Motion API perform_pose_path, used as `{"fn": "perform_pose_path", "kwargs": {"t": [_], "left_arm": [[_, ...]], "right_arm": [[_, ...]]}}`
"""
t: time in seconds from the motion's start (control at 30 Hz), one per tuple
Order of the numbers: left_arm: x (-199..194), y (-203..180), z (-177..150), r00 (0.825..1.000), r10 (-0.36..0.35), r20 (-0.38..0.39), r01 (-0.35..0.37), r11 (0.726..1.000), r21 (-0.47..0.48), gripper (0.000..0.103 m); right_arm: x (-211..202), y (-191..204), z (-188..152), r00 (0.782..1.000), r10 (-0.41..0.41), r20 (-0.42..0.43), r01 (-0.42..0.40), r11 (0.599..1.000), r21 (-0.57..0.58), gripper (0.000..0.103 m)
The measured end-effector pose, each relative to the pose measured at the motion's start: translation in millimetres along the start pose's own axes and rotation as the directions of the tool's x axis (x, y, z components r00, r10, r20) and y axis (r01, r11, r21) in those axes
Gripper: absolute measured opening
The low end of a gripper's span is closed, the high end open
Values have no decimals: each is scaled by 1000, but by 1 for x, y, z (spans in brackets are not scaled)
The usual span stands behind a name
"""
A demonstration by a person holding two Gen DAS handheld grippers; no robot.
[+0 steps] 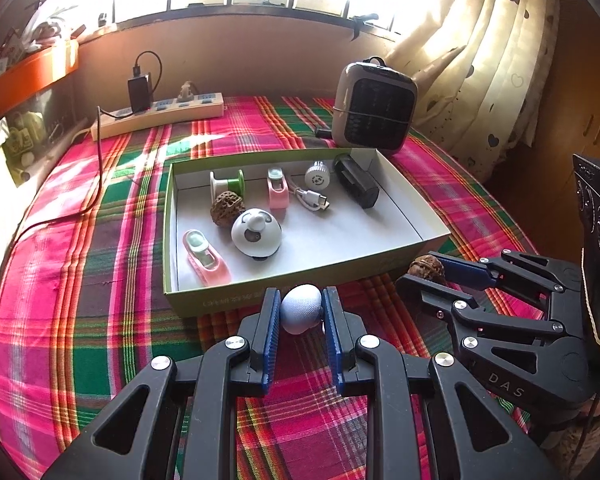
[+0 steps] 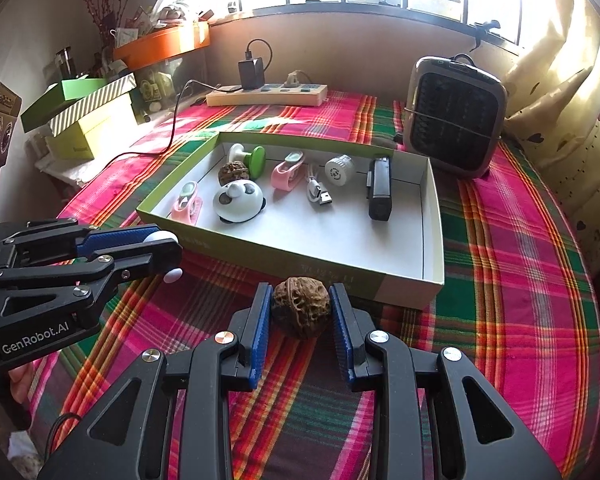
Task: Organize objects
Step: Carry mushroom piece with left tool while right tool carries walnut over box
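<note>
My left tongs [image 1: 301, 312] are clamped on a pale egg-shaped ball [image 1: 301, 307]. My right tongs [image 2: 300, 307] pinch a walnut [image 2: 301, 306], green box [image 2: 434, 276] at twelve o'clock.

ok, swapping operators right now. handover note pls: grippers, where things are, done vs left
Left gripper: shut on the white egg-shaped object, just short of the box's near wall.
Right gripper: jaws around the walnut outside the box; firm grip unclear.
Done, in the box: second walnut, panda toy, two pink clips, green spool, USB cable, white round cap, black device.
Left: put the white object and the walnut into the box.
</note>
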State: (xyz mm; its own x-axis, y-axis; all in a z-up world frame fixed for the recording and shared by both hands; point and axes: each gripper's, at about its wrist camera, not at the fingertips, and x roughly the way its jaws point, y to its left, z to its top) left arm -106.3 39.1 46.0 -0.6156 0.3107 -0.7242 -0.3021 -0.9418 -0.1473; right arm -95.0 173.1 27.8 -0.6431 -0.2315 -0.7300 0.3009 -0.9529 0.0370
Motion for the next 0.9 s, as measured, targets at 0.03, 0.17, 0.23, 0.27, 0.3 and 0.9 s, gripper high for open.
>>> {"fn": "perform_pose_path", "kwargs": {"t": [0.03, 0.17, 0.23, 0.27, 0.3, 0.9], "left_arm": [[0, -1, 1, 1000, -1, 2, 1, 1000, 2, 20], [0, -2, 8, 1000, -3, 7, 3, 1000, 2, 19], [1, -3, 11, 1000, -2, 11, 2, 1000, 3, 19], [1, -3, 12, 1000, -1, 12, 1, 1000, 4, 19], [2, -3, 14, 1000, -1, 12, 1, 1000, 3, 19], [27, -10, 34, 1000, -18, -7, 18, 1000, 17, 19]], "right_arm": [[-1, 0, 1, 1000, -2, 3, 2, 1000, 0, 30], [-6, -4, 7, 1000, -10, 21, 10, 1000, 1, 30], [-8, -7, 10, 999, -14, 30, 14, 1000, 4, 30], [-9, -9, 12, 999, -16, 34, 16, 1000, 5, 30], [-9, -10, 14, 999, -19, 36, 19, 1000, 5, 30], [9, -42, 43, 998, -44, 35, 44, 999, 9, 30]]}}
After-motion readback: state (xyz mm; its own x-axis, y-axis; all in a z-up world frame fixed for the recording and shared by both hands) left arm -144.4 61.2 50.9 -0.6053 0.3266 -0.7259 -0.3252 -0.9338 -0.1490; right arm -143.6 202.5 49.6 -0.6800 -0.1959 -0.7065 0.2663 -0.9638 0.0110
